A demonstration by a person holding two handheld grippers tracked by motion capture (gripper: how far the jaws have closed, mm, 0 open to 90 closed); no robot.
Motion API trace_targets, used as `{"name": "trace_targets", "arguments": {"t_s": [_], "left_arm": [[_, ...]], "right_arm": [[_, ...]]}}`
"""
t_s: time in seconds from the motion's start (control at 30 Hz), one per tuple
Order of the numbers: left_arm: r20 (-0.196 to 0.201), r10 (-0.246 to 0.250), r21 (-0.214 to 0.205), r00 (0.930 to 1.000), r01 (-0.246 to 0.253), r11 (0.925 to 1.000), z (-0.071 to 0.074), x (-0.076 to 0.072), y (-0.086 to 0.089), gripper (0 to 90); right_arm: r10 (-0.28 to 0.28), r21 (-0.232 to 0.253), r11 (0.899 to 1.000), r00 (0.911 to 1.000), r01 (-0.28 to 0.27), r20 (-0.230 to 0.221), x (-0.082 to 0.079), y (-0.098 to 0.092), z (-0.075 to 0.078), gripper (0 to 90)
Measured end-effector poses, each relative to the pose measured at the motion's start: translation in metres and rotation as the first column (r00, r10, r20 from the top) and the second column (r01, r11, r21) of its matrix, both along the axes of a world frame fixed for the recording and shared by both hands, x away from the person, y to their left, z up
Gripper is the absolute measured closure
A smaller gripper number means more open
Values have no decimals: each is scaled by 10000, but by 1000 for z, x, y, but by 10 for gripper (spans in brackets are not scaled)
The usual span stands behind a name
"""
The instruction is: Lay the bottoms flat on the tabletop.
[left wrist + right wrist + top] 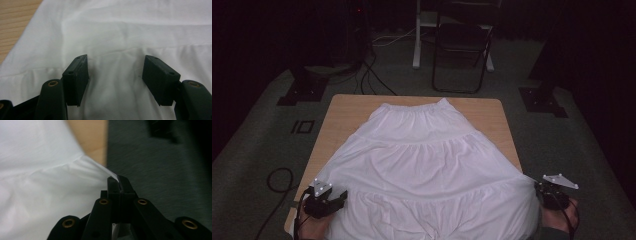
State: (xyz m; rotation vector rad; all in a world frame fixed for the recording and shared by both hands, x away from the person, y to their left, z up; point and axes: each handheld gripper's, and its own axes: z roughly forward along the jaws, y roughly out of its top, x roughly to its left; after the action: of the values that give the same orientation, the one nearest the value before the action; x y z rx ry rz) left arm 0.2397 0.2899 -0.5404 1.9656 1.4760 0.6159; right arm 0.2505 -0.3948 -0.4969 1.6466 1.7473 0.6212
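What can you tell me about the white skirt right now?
The white skirt is thin, soft-looking fabric in three gathered tiers, with an elasticated waistband at the far end. It lies spread flat on the wooden table, flaring toward the person, and its hem covers the near edge. The right tongs are shut on its right corner, drawing the cloth taut past the table's side. The left tongs hang open over the left hem area, fabric lying between the jaws, not pinched.

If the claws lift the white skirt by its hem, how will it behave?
Probably floppy: the white skirt lies in soft gathers. Likely light, since the right claw pulls a thin corner into a taut point. It may drag and bunch, not slide as one.
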Motion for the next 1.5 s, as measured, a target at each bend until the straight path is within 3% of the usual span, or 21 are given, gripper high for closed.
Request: {"name": "trace_targets", "arguments": {"t_s": [0.07,0.13,0.2,0.33,0.4,0.5,0.6,0.77,0.93,1.0,1.07,1.2,1.27,1.33,1.4,1.5], "left_arm": [[14,-4,-15,10000,4,10000,0,0,0,378],[16,-10,-12,10000,10,10000,0,0,0,378],[18,-15,-11,10000,15,10000,0,0,0,377],[-105,48,103,9999,-47,9999,1,0,-1,378],[-66,191,340,9998,-189,9992,3,-1,-1,381],[98,370,409,9993,-374,9985,6,-3,1,389],[445,997,617,9940,-1024,9928,17,-9,17,404],[553,2125,537,9756,-2154,9750,28,-19,54,461],[327,2702,557,9622,-2717,9608,22,-27,75,492],[66,2765,576,9610,-2764,9593,15,-27,78,478],[-156,2604,583,9654,-2591,9641,8,-27,77,448],[-229,2402,428,9705,-2390,9701,5,-26,75,444],[-264,2187,110,9754,-2185,9758,5,-25,75,569],[-242,2073,463,9780,-2060,9774,7,-25,73,746],[-328,2217,887,9746,-2181,9719,9,-22,74,888],[-115,2781,1085,9605,-2753,9552,15,-16,85,900]], "right_arm": [[-273,-330,9991,9995,278,166,2,-3,4,893],[-260,-302,9992,9995,254,-192,5,-2,1,857],[-246,-392,9990,9981,224,-563,7,2,-8,705],[205,543,9983,9997,-198,-126,2,11,-14,563],[562,747,9956,9982,-574,192,-2,18,-15,527],[828,799,9931,9959,-855,364,-4,28,-16,514],[1472,1094,9819,9866,-1543,702,-8,45,-19,510],[2145,1043,9698,9746,-2203,640,-6,60,-24,508],[2375,1158,9635,9703,-2414,465,-3,64,-30,506],[2392,1230,9622,9700,-2428,429,-3,64,-32,506],[2354,1299,9623,9710,-2390,426,-3,63,-32,506],[2364,1358,9612,9708,-2399,414,-3,62,-33,505],[2378,1389,9606,9706,-2406,368,-3,63,-34,504],[2426,1403,9594,9696,-2448,327,-2,64,-35,503],[2450,1411,9588,9691,-2467,298,-2,64,-36,503],[2460,1388,9587,9687,-2484,343,-1,64,-35,504]]}}
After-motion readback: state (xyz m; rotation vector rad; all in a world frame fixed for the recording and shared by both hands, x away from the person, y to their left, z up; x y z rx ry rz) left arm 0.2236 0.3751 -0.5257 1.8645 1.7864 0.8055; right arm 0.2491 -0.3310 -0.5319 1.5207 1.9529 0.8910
